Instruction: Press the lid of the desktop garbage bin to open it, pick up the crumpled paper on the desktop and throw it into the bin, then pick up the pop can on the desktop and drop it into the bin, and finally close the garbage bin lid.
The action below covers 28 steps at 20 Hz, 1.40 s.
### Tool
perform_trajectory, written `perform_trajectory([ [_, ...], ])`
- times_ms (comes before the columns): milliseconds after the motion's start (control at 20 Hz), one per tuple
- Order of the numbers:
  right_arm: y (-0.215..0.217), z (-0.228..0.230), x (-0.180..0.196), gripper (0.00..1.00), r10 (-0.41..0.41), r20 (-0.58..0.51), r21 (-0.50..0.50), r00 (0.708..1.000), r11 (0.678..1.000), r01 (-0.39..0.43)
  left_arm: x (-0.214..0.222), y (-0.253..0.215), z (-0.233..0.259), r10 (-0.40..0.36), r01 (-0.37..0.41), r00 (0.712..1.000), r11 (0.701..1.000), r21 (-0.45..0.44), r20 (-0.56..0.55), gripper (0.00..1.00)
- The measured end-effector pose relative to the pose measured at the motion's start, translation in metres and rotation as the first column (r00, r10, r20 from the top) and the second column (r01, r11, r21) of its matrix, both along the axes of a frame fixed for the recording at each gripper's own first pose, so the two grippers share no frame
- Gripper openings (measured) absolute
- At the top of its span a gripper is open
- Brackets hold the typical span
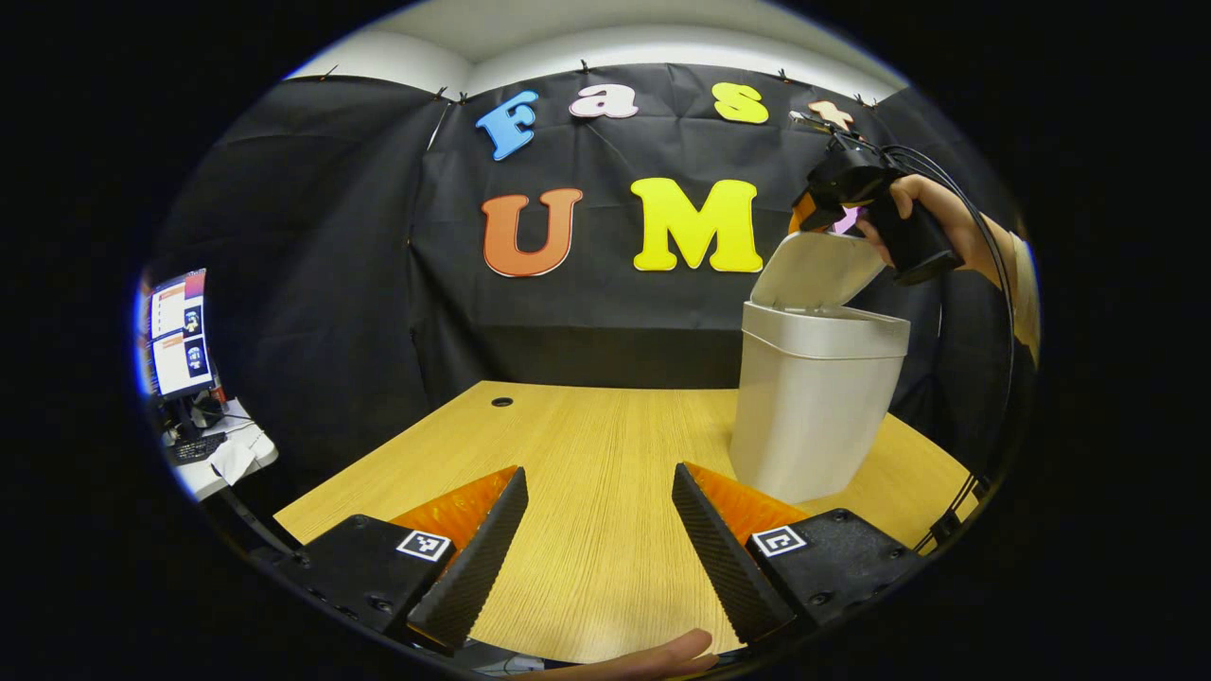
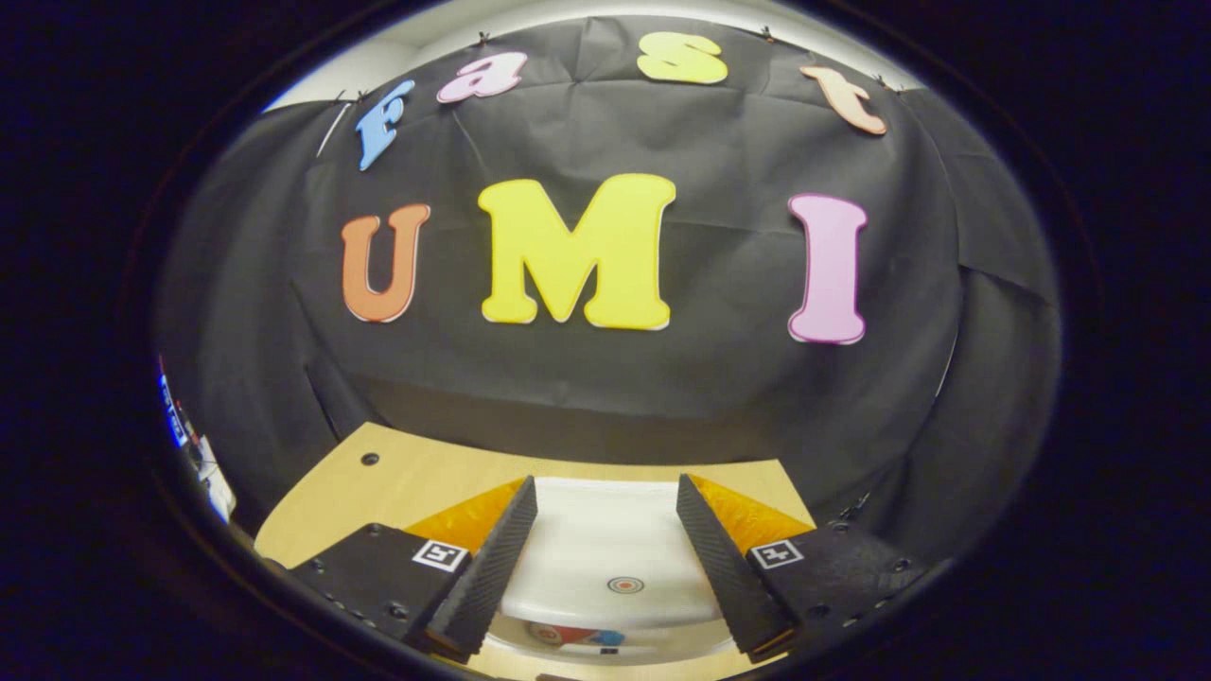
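Wooden desk [image 1: 587, 445] with the bin open and the last step, closing the lid, in hand.

Pale and tall, the bin [image 1: 814, 407] stands on the desk's right side in the left gripper view, its lid [image 1: 818, 268] tilted up. Seen from that view, the right gripper [image 1: 821, 210] hangs just above the lid's raised edge, held by a hand [image 1: 932, 213]. Its own view looks down on the lid [image 2: 605, 558] between fingers set apart, a can seemingly lying in the bin below. The left gripper [image 1: 596, 530] hovers low over bare desk, fingers also apart, holding nothing. To close well, I would press down near the lid's front edge, slowly, until it latches, without tipping the bin.
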State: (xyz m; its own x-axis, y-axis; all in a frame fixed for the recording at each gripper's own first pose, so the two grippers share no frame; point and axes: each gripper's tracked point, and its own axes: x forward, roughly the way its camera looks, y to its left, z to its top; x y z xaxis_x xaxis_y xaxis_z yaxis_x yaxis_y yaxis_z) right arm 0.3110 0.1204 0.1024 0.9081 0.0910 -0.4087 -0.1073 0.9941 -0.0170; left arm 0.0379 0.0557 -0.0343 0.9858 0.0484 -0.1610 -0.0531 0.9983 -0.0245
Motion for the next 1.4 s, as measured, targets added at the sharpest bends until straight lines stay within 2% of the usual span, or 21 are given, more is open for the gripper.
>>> perform_trajectory([
  [200,0.000,-0.036,-0.010,0.93,-0.015,-0.118,0.028,0.993,0.999,0.018,0.001,-0.001,-0.002,0.005,-0.005,1.000,1.000,0.001,-0.010,0.99],
  [300,-0.005,-0.051,-0.016,0.93,-0.016,-0.143,-0.004,0.990,1.000,0.015,0.001,-0.001,-0.002,0.006,-0.006,1.000,1.000,0.005,-0.008,0.99],
  [350,-0.004,-0.052,-0.019,0.96,-0.013,-0.134,-0.015,0.991,1.000,0.011,0.002,-0.002,-0.002,0.007,-0.007,1.000,1.000,0.005,-0.007,0.99],
  [400,-0.005,-0.049,-0.020,0.93,-0.014,-0.118,-0.020,0.993,1.000,0.012,0.002,-0.002,-0.001,0.006,-0.006,1.000,1.000,0.006,-0.007,0.99],
  [550,-0.009,-0.051,-0.030,0.93,-0.015,-0.119,-0.009,0.993,1.000,0.014,0.002,-0.001,-0.003,0.010,-0.010,1.000,1.000,0.008,-0.014,0.99],
  [650,-0.011,-0.051,-0.037,0.96,0.002,-0.109,-0.009,0.994,1.000,-0.003,0.002,0.000,-0.004,0.015,-0.015,1.000,1.000,0.007,-0.019,0.99],
  [700,-0.012,-0.050,-0.040,0.93,0.008,-0.102,-0.005,0.995,1.000,-0.009,0.002,0.000,-0.004,0.016,-0.016,1.000,1.000,0.007,-0.018,0.99],
  [1400,-0.025,-0.053,-0.075,0.93,0.005,0.033,0.022,0.999,1.000,-0.006,-0.002,0.001,0.007,0.022,-0.021,1.000,1.000,-0.003,0.019,0.99],
])
